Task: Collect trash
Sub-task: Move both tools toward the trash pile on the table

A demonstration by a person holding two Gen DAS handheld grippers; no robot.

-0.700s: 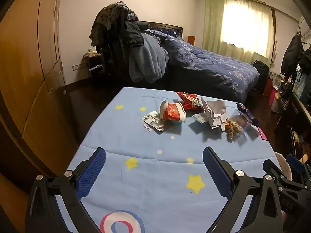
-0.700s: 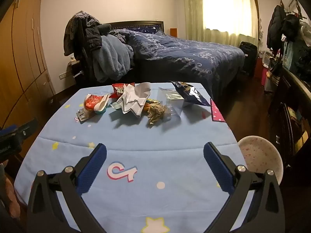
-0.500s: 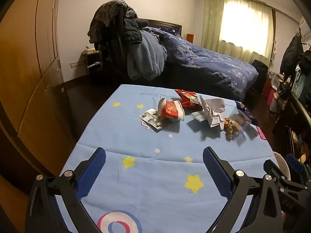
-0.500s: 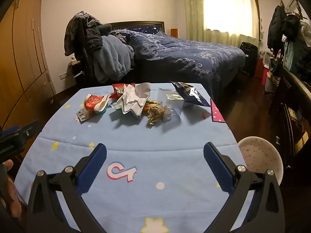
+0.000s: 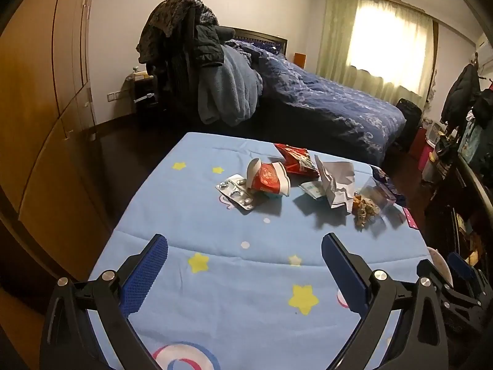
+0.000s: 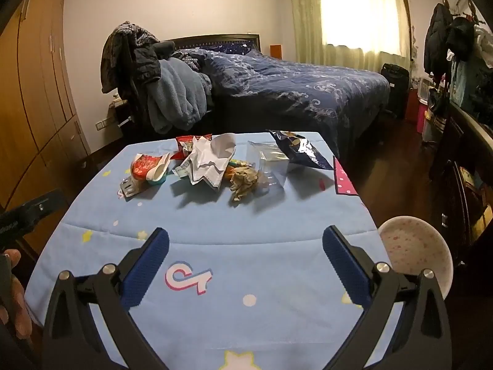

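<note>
Trash lies in a row at the far side of a table covered in a light blue cloth (image 5: pixel 234 277) (image 6: pixel 246 246): a silver pill blister (image 5: pixel 235 192), a crushed red paper cup (image 5: pixel 268 178) (image 6: pixel 149 166), a red snack bag (image 5: pixel 297 160), crumpled white paper (image 5: pixel 336 182) (image 6: pixel 211 162), a brown crumpled wad (image 6: pixel 243 180), a clear bag (image 6: pixel 271 160) and a dark blue snack bag (image 6: pixel 300 149). My left gripper (image 5: pixel 245 262) hovers open over the near part of the cloth, well short of the trash. My right gripper (image 6: pixel 245 256) is open too, nothing between its fingers.
A round white bin with pink speckles (image 6: pixel 416 249) stands off the table's right edge. Beyond the table are a bed (image 6: pixel 292 92) and a chair heaped with clothes (image 5: pixel 209 86). Wooden wardrobes line the left wall. A hand (image 6: pixel 12 296) shows at the left edge.
The left wrist view has shifted slightly, so the trash sits a little lower and further left in it. Both grippers stay wide open.
</note>
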